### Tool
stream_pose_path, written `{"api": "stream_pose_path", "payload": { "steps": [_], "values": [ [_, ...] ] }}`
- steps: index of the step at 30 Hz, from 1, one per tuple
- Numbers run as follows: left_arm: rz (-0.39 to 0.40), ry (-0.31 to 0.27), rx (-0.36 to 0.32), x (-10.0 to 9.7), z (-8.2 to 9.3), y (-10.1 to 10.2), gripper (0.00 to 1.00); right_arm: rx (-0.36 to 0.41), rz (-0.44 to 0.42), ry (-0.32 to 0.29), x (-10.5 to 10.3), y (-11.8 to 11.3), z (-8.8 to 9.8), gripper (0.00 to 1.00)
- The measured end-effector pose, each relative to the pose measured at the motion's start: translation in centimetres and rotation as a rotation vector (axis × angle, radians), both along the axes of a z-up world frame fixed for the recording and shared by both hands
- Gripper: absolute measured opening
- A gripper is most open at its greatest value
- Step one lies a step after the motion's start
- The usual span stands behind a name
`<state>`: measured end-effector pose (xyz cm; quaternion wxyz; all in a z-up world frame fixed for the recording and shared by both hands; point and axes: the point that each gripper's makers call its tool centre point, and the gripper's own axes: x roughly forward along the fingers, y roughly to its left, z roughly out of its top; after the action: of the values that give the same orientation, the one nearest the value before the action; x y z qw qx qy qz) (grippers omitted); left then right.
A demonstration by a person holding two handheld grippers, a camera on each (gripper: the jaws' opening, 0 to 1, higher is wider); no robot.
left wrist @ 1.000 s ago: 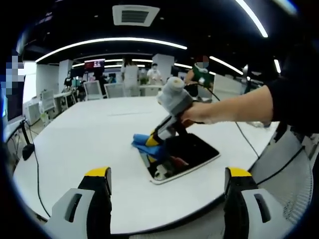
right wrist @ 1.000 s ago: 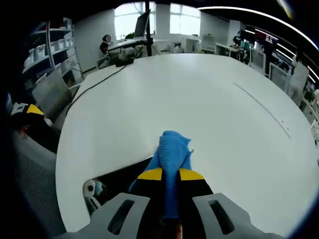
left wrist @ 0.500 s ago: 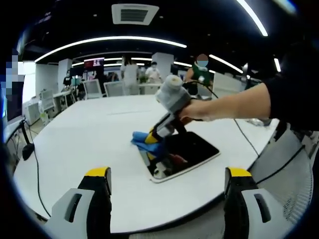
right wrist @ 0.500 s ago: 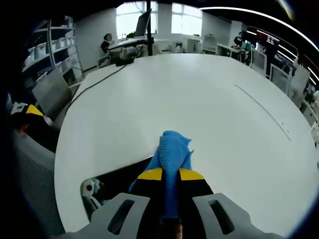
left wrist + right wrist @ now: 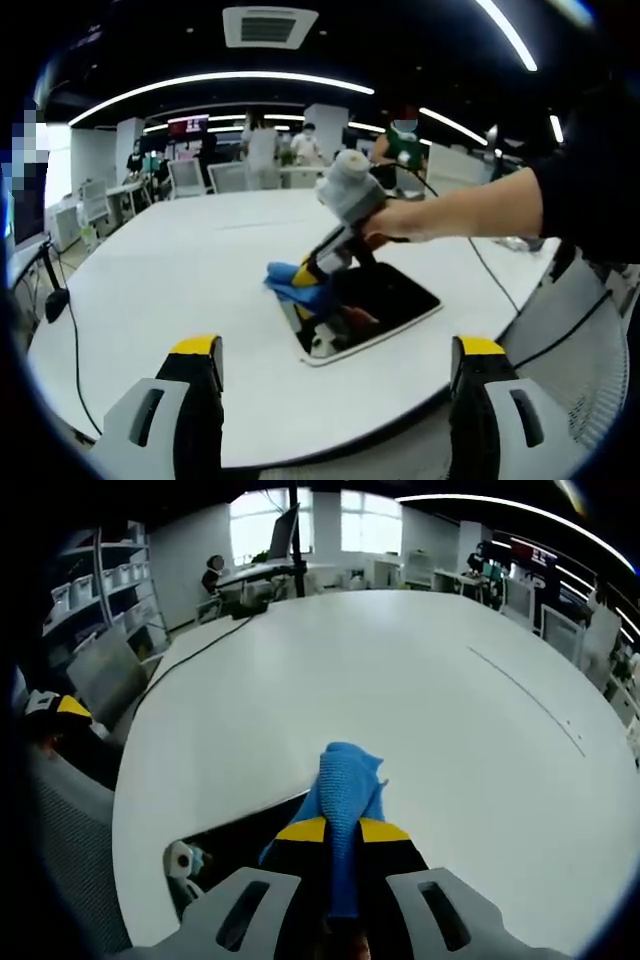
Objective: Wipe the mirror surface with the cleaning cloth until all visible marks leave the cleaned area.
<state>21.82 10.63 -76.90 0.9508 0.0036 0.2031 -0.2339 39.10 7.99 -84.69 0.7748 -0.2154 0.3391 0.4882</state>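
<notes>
Little has moved since a second ago: right gripper (image 5: 312, 272) and cloth sit almost where they were on the mirror's far edge. Its fingers (image 5: 302, 831) are clamped tight on the blue cleaning cloth (image 5: 346, 780), which presses onto the dark mirror (image 5: 385, 305) lying flat on the white worktop (image 5: 190, 280). Left gripper (image 5: 336, 352) hangs back near the worktop's edge, fingers spread wide, holding nothing.

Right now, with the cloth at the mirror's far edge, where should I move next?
Probably draw the right gripper back toward you across the mirror. It holds the cloth pinched at the far edge, so most of the glass lies nearer you.
</notes>
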Motion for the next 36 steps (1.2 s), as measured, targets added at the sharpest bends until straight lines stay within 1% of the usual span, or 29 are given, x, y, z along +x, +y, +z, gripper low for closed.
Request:
{"api": "stream_pose_path", "payload": {
  "steps": [10,16,19,21,23,26,31,36],
  "values": [
    [-0.002,0.003,0.001,-0.1,0.0,0.0,0.94,-0.012,-0.024,0.003,0.1,-2.2,-0.1,0.05],
    [-0.001,0.005,0.001,-0.1,0.0,0.0,0.94,0.003,-0.052,0.013,0.2,-3.6,-0.1,0.05],
    [0.000,0.006,0.002,-0.1,0.0,0.0,0.94,0.018,-0.067,0.024,0.2,-3.7,-0.1,0.05],
    [0.005,-0.003,0.005,0.0,0.1,0.1,0.95,0.009,-0.060,0.018,0.2,-3.6,-0.1,0.05],
    [0.006,0.001,0.005,0.0,0.0,0.1,0.95,0.005,-0.056,0.016,0.2,-3.6,-0.1,0.05],
    [0.005,0.001,0.005,0.0,0.1,0.1,0.95,0.013,-0.061,0.025,0.1,-3.6,-0.1,0.05],
    [0.007,-0.004,0.005,-0.1,0.2,0.1,0.96,0.019,-0.074,0.019,0.1,-3.6,-0.1,0.05],
    [0.010,-0.004,0.005,-0.1,0.2,0.1,0.96,0.026,-0.085,0.026,0.2,-3.8,-0.1,0.05]
  ]
}}
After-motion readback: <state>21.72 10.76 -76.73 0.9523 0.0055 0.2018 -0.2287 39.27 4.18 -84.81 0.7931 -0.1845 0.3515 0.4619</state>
